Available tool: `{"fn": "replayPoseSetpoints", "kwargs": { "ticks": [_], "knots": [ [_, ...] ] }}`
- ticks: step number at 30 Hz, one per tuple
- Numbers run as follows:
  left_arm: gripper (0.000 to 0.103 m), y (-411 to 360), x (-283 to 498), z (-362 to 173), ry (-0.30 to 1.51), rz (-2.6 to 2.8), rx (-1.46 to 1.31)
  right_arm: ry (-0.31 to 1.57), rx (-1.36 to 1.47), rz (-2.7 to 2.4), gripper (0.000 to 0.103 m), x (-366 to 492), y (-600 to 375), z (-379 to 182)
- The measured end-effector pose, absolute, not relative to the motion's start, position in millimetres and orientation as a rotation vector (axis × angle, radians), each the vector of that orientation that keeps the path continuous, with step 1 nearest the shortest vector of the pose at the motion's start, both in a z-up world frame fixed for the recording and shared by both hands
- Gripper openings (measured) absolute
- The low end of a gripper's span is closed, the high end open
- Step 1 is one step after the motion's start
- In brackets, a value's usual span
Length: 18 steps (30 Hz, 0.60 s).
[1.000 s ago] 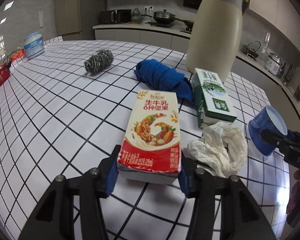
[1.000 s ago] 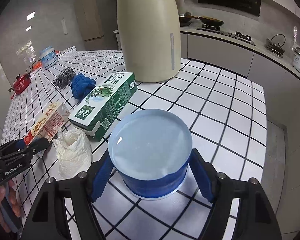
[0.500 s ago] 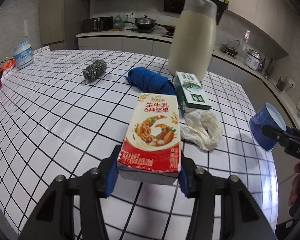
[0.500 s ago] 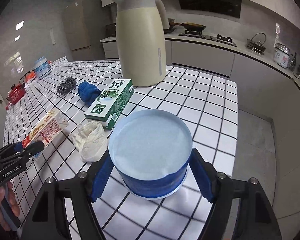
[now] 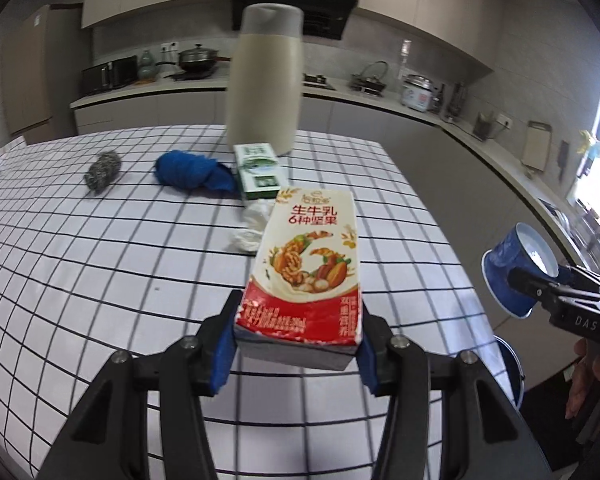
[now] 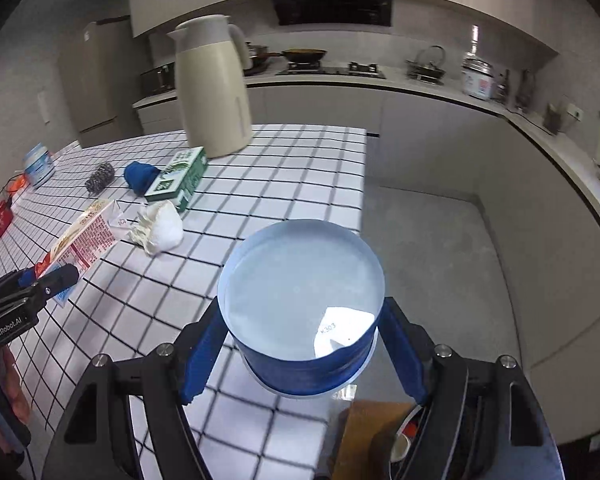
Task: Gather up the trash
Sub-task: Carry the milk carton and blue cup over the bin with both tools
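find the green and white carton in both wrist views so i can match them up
Left wrist view: the green and white carton lies upper centre, beyond the red milk carton held in the left gripper.
Right wrist view: the carton lies upper left, far beyond the blue cup in the right gripper.
Shared landmark: the cream thermos jug standing just behind it.

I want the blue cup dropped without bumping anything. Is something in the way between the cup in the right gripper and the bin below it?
Nothing visible blocks it. The blue cup is clamped in the right gripper, past the table edge. The bin, already holding some trash, shows directly beneath, though the gripper hides part of it.
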State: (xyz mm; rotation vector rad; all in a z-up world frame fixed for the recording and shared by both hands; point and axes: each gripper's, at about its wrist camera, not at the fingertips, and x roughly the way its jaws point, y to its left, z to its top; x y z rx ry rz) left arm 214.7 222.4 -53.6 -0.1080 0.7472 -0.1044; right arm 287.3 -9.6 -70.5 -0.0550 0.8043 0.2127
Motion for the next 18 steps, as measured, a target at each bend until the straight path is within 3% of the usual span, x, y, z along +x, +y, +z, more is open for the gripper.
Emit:
{"fn": "replayPoseSetpoints", "kwargs": {
  "ticks": [18],
  "knots": [
    [0.051,103.2,174.4,-42.0,0.727,-0.217,-0.05,0.776,-0.018,0.122,0.077,207.9,-115.0,-56.9]
  ]
}}
